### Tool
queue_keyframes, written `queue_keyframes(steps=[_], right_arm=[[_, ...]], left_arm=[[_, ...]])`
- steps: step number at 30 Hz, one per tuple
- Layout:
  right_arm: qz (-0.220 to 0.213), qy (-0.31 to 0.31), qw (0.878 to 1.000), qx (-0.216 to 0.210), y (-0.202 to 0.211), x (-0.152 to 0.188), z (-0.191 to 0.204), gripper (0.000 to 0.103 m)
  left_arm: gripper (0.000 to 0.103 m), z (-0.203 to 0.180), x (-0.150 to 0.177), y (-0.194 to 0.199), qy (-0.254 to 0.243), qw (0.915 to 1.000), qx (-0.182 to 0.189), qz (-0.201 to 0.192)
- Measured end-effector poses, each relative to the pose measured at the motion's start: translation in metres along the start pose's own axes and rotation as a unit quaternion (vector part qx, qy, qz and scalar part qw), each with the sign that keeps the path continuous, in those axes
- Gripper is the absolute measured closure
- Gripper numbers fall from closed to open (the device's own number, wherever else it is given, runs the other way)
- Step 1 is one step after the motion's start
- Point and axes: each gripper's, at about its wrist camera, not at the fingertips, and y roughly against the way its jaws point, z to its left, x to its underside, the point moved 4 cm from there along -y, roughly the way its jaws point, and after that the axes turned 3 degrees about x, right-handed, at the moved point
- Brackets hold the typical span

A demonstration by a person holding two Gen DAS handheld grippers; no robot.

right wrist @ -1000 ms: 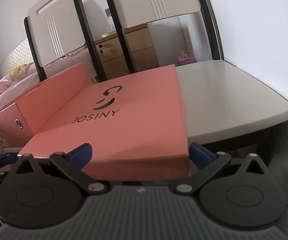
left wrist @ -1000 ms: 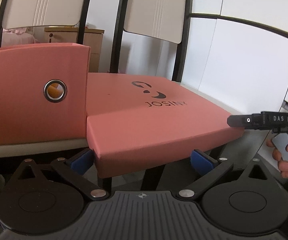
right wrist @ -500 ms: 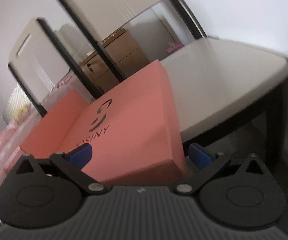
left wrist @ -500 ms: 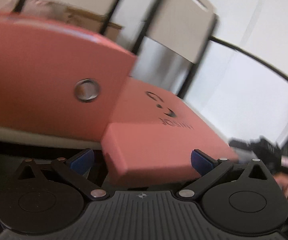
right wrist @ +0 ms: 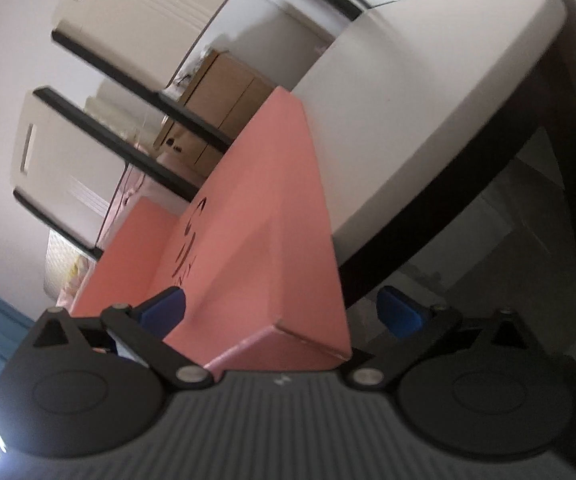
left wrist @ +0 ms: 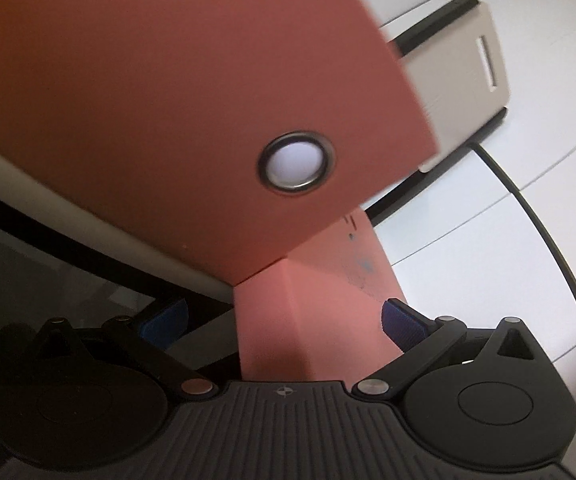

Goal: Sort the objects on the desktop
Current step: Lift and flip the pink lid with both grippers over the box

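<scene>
The pink lid (right wrist: 271, 264) lies between both grippers' spread fingers (left wrist: 402, 324) (right wrist: 163, 312), seemingly ungripped, beside the pink box (left wrist: 159, 92)

We see soft, even daylight in both views, with no hard glare. In the left wrist view the coral box (left wrist: 159, 96) fills the upper frame; its right edge is smeared by motion blur, and its underside falls to deep shadow below the metal eyelet (left wrist: 296, 161). The left tongs (left wrist: 283, 322) sit in near-black shade. In the right wrist view the coral lid (right wrist: 263, 216) is evenly lit, the chair backs (right wrist: 151, 12) beyond it soft and slightly blurred. Both views are tilted, and straight lines bow strongly toward the edges.
</scene>
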Motion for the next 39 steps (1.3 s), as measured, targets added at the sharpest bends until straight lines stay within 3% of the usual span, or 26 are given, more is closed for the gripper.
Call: queue_keyframes(steps=[3,6,10,16,23,36,39], right_arm=[[0.003,-0.002,1.0,-0.004,-0.002,0.001,0.001,0.011],[0.001,0.014,1.0,-0.011,0.0,0.0,0.009,0.026],[0.001,0.018,1.0,-0.008,0.006,0.0,0.013,0.029],[-0.009,0.037,0.999,-0.034,0.028,-0.002,0.03,0.034],[-0.058,0.103,0.99,-0.081,0.074,-0.003,0.072,0.037],[-0.108,0.175,0.971,-0.12,0.119,0.007,0.114,0.039],[-0.109,0.162,0.974,-0.119,0.122,0.009,0.111,0.039]], left_arm=[[0.001,-0.006,0.001,-0.007,-0.013,0.9998,0.01,0.008],[0.012,-0.012,0.001,-0.009,-0.039,0.9992,-0.008,0.0],[0.022,-0.019,0.002,-0.007,-0.035,0.9992,0.014,0.015],[0.023,-0.039,0.004,0.005,-0.04,0.9971,0.064,0.014],[0.023,-0.056,0.012,0.042,-0.065,0.9908,0.117,-0.024],[0.022,-0.075,-0.001,0.066,-0.044,0.9861,0.158,-0.028],[0.022,-0.074,-0.001,0.069,-0.048,0.9862,0.156,-0.03]])
